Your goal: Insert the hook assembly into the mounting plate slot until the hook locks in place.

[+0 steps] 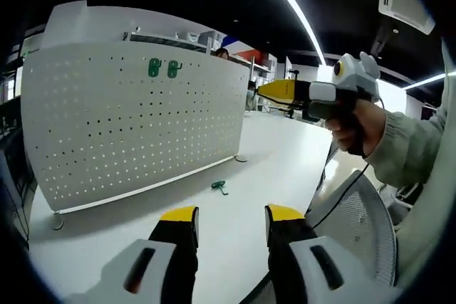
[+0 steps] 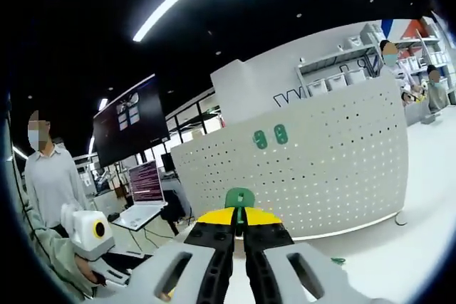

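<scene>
Green hook [image 2: 239, 198] was pinched between the closed jaws of the right gripper [image 2: 240, 220] at lower centre of the right gripper view, its long axis pointing up towards the white pegboard [image 2: 335, 169] ahead; two green hooks [image 2: 271, 137] were already seated high on that board; a spare hook [image 1: 220, 187] lay on the table [image 1: 278, 147] at centre of the left gripper view, just beyond the open, empty left gripper [image 1: 231, 220]; the right gripper was judged nearer the slots.

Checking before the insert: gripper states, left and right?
Left gripper: open, empty.
Right gripper: shut on the green hook.
</scene>
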`<control>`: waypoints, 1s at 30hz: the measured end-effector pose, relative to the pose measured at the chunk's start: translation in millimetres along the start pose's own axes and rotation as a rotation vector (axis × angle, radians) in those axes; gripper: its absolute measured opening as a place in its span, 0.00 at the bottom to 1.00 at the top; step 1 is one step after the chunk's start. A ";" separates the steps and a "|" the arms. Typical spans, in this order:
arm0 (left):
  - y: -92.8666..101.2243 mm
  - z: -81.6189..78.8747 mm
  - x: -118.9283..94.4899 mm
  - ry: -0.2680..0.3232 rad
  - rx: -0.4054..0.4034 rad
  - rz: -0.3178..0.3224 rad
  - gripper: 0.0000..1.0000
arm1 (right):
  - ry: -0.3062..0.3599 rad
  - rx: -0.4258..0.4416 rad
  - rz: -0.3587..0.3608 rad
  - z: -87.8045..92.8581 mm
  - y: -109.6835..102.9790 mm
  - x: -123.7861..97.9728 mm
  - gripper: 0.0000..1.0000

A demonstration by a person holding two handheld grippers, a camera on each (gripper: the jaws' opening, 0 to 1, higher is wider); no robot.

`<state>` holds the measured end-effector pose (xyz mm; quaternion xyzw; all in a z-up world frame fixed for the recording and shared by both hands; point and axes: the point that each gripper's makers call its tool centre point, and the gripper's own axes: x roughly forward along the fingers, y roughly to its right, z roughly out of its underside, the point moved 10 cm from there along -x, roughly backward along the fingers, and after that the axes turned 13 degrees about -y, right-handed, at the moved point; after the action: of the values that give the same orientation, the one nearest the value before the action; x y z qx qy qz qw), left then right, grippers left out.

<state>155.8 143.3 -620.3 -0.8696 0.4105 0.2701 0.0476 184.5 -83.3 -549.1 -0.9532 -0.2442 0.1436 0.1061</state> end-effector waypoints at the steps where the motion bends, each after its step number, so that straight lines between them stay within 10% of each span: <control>1: 0.1 0.5 0.1 -0.002 0.000 0.000 0.39 | 0.002 -0.002 0.010 -0.9 2.5 0.3 0.02; 30: 0.3 12.0 5.6 -0.042 -0.008 0.027 0.39 | 0.066 -0.222 0.212 -51.5 45.2 48.9 0.02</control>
<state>153.4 143.0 -633.3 -0.8582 0.4202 0.2906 0.0493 262.0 -104.6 -524.0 -0.9837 -0.1528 0.0946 -0.0077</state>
